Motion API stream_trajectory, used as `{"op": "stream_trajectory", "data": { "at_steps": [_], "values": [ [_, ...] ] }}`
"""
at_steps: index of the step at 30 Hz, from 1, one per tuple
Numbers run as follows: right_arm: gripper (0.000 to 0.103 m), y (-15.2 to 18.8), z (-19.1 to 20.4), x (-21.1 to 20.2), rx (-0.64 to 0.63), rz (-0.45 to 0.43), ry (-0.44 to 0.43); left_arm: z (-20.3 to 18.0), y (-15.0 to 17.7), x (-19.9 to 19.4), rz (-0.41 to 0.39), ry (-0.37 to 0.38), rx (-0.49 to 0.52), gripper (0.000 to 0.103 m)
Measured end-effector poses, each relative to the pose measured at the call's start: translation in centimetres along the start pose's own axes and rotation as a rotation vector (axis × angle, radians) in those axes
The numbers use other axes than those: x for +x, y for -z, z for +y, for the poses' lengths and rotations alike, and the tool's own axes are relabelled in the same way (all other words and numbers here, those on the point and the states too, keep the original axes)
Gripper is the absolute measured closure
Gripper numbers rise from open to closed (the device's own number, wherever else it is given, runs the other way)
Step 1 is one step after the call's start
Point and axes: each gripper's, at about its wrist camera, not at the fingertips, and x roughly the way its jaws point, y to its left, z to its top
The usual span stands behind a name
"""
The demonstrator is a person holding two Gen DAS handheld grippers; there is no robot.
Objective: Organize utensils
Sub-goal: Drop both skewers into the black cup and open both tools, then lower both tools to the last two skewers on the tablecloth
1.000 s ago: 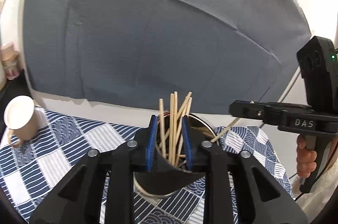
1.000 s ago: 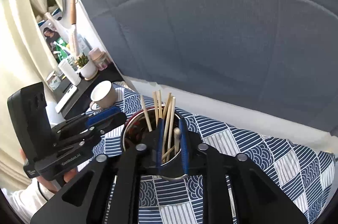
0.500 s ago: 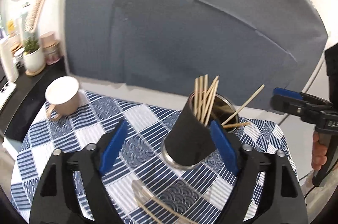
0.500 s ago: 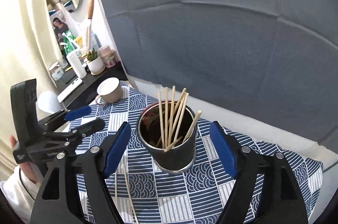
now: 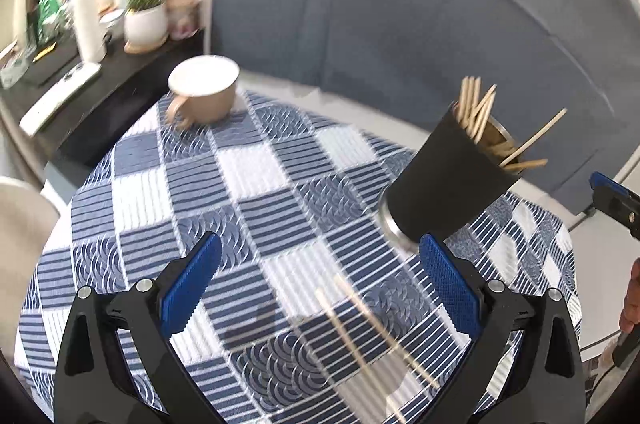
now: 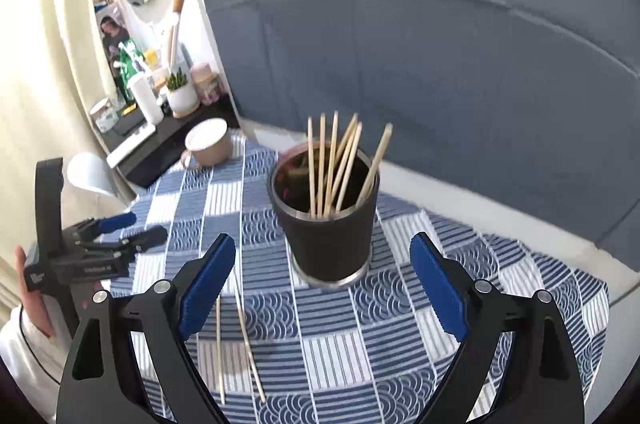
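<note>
The black cup [image 6: 328, 224] of chopsticks [image 6: 334, 164] stood upright near the desk's [image 6: 400, 352] far edge, and two loose chopsticks [image 6: 236, 340] lay toward its near edge. The left gripper [image 5: 320, 288] and right gripper [image 6: 322, 288] were both opening, jaws wide and empty. A beige mug [image 6: 208, 144] sat at the far left corner

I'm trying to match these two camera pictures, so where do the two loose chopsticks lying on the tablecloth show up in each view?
Left wrist view: the loose chopsticks lie blurred at bottom centre, between the fingers of the opening left gripper.
Right wrist view: the chopsticks lie at lower left, just inside the left finger of the opening right gripper.
Shared landmark: the black cup of chopsticks.
</note>
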Motion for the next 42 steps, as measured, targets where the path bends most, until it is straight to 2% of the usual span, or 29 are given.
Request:
{"op": "stream_trajectory", "data": {
  "at_steps": [5, 8, 15, 19, 24, 30, 35, 42],
  "values": [
    [0.017, 2.8, 0.2, 1.6, -0.003, 0.053, -0.006, 1.5, 2.7, 1.2, 0.080, -0.052, -0.015, 0.006],
    [0.017, 4.6, 0.4, 3.2, -0.002, 0.091, -0.038, 2.4, 4.2, 2.2, 0.144, -0.067, -0.037, 0.006],
    [0.017, 8.4, 1.1, 6.9, 0.014, 0.189, -0.064, 3.2, 7.2, 3.8, 0.258, -0.044, -0.076, 0.006],
    [0.017, 9.9, 1.7, 8.5, 0.000, 0.232, -0.073, 2.8, 8.3, 4.5, 0.288, -0.045, -0.085, 0.006],
    [0.017, 11.6, 2.6, 9.9, -0.042, 0.275, -0.125, 2.0, 8.8, 5.4, 0.315, -0.065, -0.070, 0.006],
    [0.017, 13.0, 4.1, 11.8, -0.124, 0.336, -0.120, 1.0, 8.5, 6.5, 0.337, -0.081, -0.068, 0.006],
    [0.017, 13.5, 5.1, 13.2, -0.188, 0.367, -0.127, 0.1, 8.5, 7.9, 0.370, -0.072, -0.071, 0.006],
    [0.017, 13.1, 6.0, 15.0, -0.231, 0.397, -0.148, -0.8, 8.0, 9.1, 0.380, -0.138, -0.035, 0.006]
  ]
}}
